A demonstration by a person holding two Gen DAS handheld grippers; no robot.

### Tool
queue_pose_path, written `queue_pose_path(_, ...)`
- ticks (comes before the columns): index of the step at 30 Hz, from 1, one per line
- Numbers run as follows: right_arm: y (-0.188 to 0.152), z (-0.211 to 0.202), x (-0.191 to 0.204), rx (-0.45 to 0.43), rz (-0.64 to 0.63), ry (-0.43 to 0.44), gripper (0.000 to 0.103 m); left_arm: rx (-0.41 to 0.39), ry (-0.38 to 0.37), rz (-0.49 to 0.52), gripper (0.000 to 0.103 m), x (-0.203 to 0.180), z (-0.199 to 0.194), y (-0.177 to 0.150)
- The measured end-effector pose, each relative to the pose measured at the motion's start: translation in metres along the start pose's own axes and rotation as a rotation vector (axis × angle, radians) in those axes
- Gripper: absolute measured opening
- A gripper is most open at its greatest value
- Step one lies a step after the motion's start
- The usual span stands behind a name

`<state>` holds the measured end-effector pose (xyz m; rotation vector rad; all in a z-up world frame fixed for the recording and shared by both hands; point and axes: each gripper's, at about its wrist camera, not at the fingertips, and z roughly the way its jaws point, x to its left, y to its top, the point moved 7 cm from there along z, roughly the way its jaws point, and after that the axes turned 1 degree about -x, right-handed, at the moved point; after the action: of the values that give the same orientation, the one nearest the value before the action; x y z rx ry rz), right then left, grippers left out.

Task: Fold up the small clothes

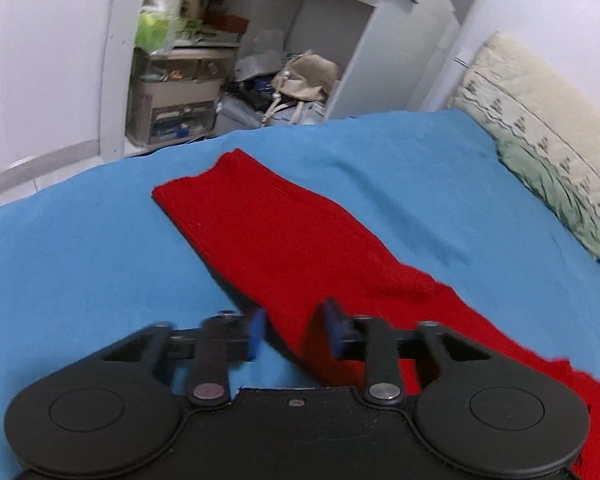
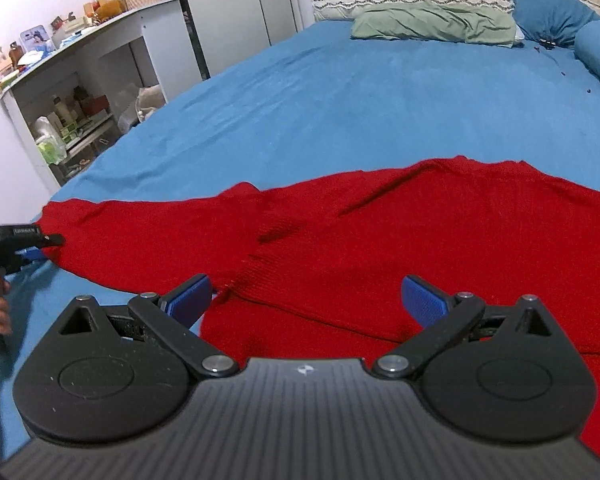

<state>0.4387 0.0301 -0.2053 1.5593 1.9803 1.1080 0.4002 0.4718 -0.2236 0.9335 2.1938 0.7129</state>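
Observation:
A red knit sweater [image 2: 380, 232] lies spread on the blue bed sheet [image 2: 340, 100]. In the left wrist view its long sleeve [image 1: 268, 220] runs away from me to a cuff at the far end. My left gripper [image 1: 290, 330] is open, its blue pads astride the sleeve's near edge, low over the sheet. It also shows in the right wrist view [image 2: 40, 246] at the sleeve's left end. My right gripper [image 2: 306, 300] is wide open just above the sweater's body near its lower hem, holding nothing.
Green and cream pillows [image 2: 432, 20] and blue pillows [image 2: 552, 8] lie at the head of the bed. A cluttered white shelf unit [image 1: 204, 68] stands beyond the bed's left side, with a bag [image 1: 304, 76] on the floor.

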Motion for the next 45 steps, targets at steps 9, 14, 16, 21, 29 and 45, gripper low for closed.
queue_pose_path(9, 0.000, -0.011, -0.023, -0.031, 0.070, -0.015, 0.103, 0.017, -0.010, -0.010, 0.003, -0.016, -0.014, 0.011)
queue_pose_path(14, 0.014, -0.035, -0.048, -0.069, 0.122, -0.029, 0.103, -0.073, -0.125, 0.108, 0.003, -0.092, -0.059, 0.016)
queue_pose_path(16, 0.020, -0.049, -0.061, -0.091, 0.145, -0.038, 0.103, -0.085, -0.180, 0.191, 0.003, -0.138, -0.076, 0.009)
queue_pose_path(21, 0.035, -0.094, -0.100, -0.140, 0.169, -0.092, 0.103, -0.101, -0.355, 0.423, 0.003, -0.273, -0.118, -0.045)
queue_pose_path(29, 0.027, -0.134, -0.174, -0.113, 0.098, -0.349, 0.103, 0.155, -0.454, 0.631, 0.003, -0.397, -0.098, -0.233)
queue_pose_path(45, 0.013, -0.113, -0.175, -0.041, 0.026, -0.160, 0.103, 0.032, -0.341, 0.730, 0.087, -0.329, -0.121, -0.240)
